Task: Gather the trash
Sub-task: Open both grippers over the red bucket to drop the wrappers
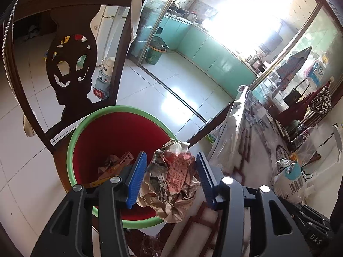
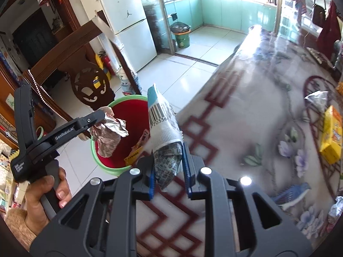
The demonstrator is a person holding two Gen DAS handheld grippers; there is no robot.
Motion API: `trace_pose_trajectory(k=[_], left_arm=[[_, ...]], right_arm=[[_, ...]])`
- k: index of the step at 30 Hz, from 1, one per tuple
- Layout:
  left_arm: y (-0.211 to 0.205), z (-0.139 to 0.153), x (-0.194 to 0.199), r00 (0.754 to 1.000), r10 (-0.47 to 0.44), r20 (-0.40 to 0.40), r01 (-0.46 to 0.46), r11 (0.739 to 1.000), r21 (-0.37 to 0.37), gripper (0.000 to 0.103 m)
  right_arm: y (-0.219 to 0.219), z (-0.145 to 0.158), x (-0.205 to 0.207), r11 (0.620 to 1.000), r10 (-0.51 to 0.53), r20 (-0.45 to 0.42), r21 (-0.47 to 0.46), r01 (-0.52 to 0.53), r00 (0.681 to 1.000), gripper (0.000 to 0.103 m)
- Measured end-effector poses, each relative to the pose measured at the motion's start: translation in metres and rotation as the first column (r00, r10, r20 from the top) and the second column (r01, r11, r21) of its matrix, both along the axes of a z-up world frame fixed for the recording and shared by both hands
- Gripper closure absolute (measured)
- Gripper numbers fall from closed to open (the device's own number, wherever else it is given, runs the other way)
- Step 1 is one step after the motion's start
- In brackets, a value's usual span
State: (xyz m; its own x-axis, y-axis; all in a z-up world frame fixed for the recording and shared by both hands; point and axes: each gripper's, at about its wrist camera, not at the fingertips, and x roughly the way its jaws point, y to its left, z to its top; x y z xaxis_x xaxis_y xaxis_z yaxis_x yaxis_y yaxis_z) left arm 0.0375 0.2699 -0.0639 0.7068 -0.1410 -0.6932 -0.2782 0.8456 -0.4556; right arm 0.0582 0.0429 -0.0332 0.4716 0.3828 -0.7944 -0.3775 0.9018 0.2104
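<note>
Left gripper (image 1: 171, 171) – closed on crumpled wrapper (image 1: 173, 177), over bin rim (image 1: 70, 147) | Right gripper (image 2: 169, 171) – pinching barcoded packet (image 2: 165, 124) near table edge (image 2: 205, 90), short of bin | Risk: early release drops packet on floor; wrapper may catch rim.

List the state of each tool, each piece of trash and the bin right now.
Left tool: shut on crumpled wrapper, above the bin.
Right tool: shut on barcode packet, beside the bin.
Bin: open, some trash already inside.
Yellow box: lying on the table, not collected.
</note>
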Motion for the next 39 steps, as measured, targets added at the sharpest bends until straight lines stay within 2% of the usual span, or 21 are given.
trace_pose_trajectory(k=[1, 2, 10, 12, 13, 14, 19, 27, 31, 39], left_arm=[[0.003, -0.001, -0.001, 1.000, 0.014, 0.005, -0.014, 1.000, -0.010, 0.039], [0.006, -0.001, -0.003, 0.999, 0.031, 0.010, -0.031, 0.999, -0.015, 0.034], [0.018, -0.001, -0.009, 0.995, 0.093, 0.027, -0.092, 0.995, -0.043, 0.033], [0.017, 0.001, -0.011, 0.995, 0.097, 0.037, -0.096, 0.995, -0.036, 0.033], [0.018, 0.002, -0.011, 0.994, 0.101, 0.043, -0.099, 0.994, -0.034, 0.033], [0.018, 0.003, -0.012, 0.993, 0.106, 0.048, -0.105, 0.994, -0.033, 0.033], [0.020, 0.002, -0.014, 0.992, 0.121, 0.047, -0.119, 0.992, -0.043, 0.033], [0.013, 0.003, -0.009, 0.995, 0.087, 0.041, -0.087, 0.996, -0.011, 0.033], [0.012, 0.003, -0.009, 0.995, 0.093, 0.036, -0.092, 0.996, -0.016, 0.032], [0.006, 0.005, -0.007, 0.998, 0.060, 0.027, -0.060, 0.998, 0.030, 0.032]], right_arm=[[0.004, -0.002, 0.004, 1.000, 0.007, -0.011, 0.007, -0.007, 1.000, 0.082], [0.008, -0.004, 0.006, 1.000, 0.013, -0.020, 0.014, -0.013, 1.000, 0.082], [0.050, -0.016, 0.021, 0.996, 0.074, -0.062, 0.047, -0.072, 0.995, 0.082], [0.057, -0.016, 0.022, 0.995, 0.088, -0.056, 0.061, -0.084, 0.995, 0.069], [0.059, -0.016, 0.023, 0.994, 0.090, -0.055, 0.064, -0.086, 0.994, 0.049], [0.061, -0.015, 0.024, 0.994, 0.086, -0.047, 0.066, -0.083, 0.995, 0.042], [0.056, -0.012, 0.023, 0.995, 0.072, -0.047, 0.070, -0.068, 0.996, 0.042], [0.014, -0.009, 0.010, 0.993, 0.027, -0.088, 0.118, -0.016, 0.996, 0.042], [0.001, -0.003, 0.001, 0.992, 0.031, -0.079, 0.125, -0.021, 0.996, 0.042], [-0.040, 0.001, -0.022, 0.991, -0.017, -0.078, 0.130, 0.027, 0.997, 0.041]])
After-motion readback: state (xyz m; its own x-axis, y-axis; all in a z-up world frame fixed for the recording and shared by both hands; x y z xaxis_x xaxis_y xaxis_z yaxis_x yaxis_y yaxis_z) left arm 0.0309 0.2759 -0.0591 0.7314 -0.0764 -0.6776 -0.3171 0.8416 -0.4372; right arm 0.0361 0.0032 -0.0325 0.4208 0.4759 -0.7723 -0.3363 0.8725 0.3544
